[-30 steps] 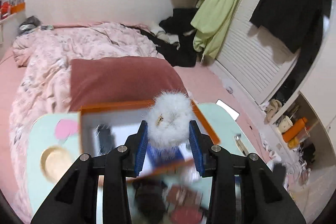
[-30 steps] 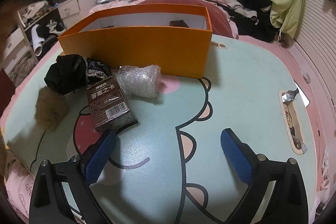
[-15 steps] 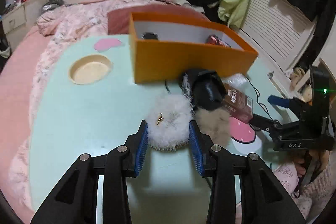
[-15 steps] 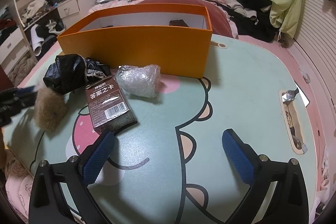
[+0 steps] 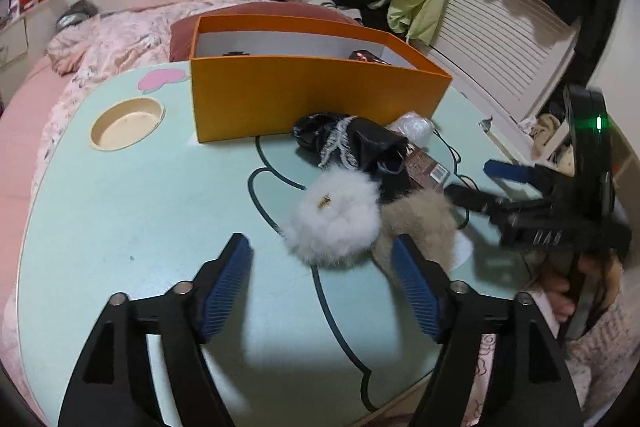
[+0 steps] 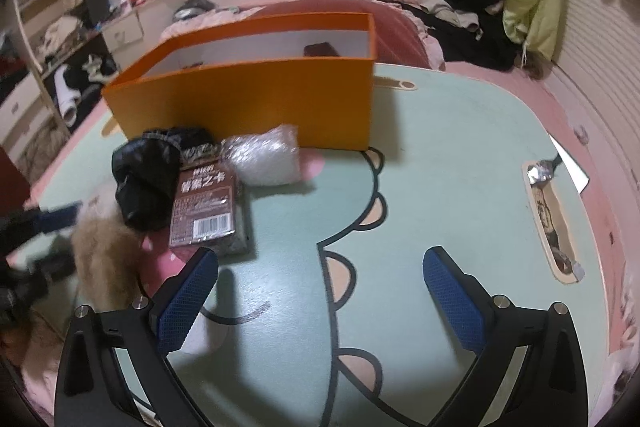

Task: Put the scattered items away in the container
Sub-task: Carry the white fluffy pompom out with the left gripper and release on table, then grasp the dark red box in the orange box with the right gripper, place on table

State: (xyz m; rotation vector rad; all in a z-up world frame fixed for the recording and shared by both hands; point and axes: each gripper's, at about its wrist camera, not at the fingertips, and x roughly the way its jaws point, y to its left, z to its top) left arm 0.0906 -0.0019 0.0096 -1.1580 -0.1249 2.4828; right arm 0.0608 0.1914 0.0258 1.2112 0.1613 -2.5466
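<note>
Orange box [image 5: 312,99] on mint table [image 5: 120,211] w/ bed behind; both hand-held grippers open.

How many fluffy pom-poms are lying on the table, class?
2. The white pom-pom lies ahead of the open left gripper; the tan pom-pom lies against its right side, by the black bag. Others may be hidden.

Your view into the open orange cardboard box [image 5: 316,99] is blocked by its near wall; only the tops of two dark items [image 5: 362,55] show, too little to identify. In your right wrist view the left gripper [image 6: 36,227] is a blur at the frame's left edge. The black crumpled bag [image 6: 144,179] overlaps the brown printed packet [image 6: 206,207], and the tan fur pompom [image 6: 106,259] is blurred.
</note>
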